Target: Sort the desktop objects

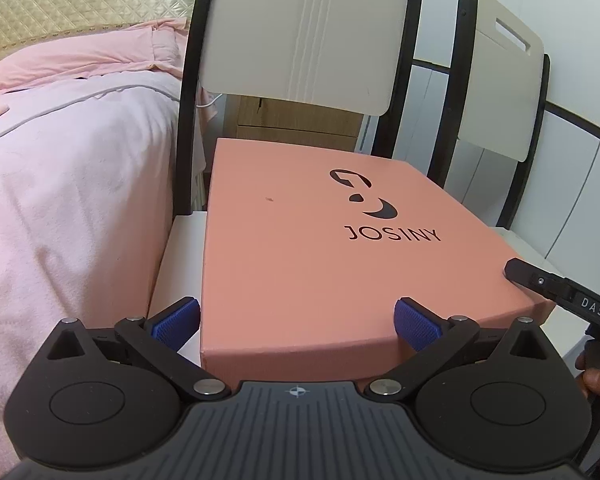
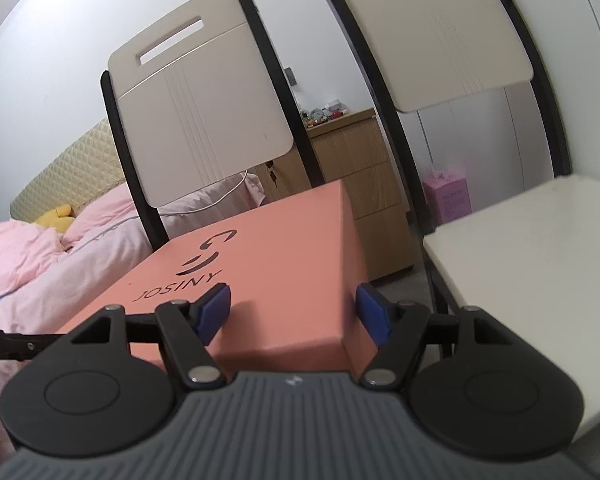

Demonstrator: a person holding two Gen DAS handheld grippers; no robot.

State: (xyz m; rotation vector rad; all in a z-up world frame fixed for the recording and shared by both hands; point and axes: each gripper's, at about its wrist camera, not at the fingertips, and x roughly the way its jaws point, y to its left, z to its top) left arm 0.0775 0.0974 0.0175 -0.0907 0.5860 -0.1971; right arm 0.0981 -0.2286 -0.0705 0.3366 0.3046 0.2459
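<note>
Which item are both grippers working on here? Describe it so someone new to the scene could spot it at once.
Beside the bed stand two white chairs with black frames. On the seat of the one nearer the bed lies a flat salmon-pink box, closed. Its black JOSINY logo sets it apart, and the left gripper and right gripper sit open at its near corners.

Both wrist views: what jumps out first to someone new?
The salmon-pink JOSINY box dominates both views, lying flat on the white seat of a chair beside a bed with pink bedding. The left gripper and right gripper are both open at its two near corners, blue pads straddling them. A second, bare chair stands just right of the box.
</note>
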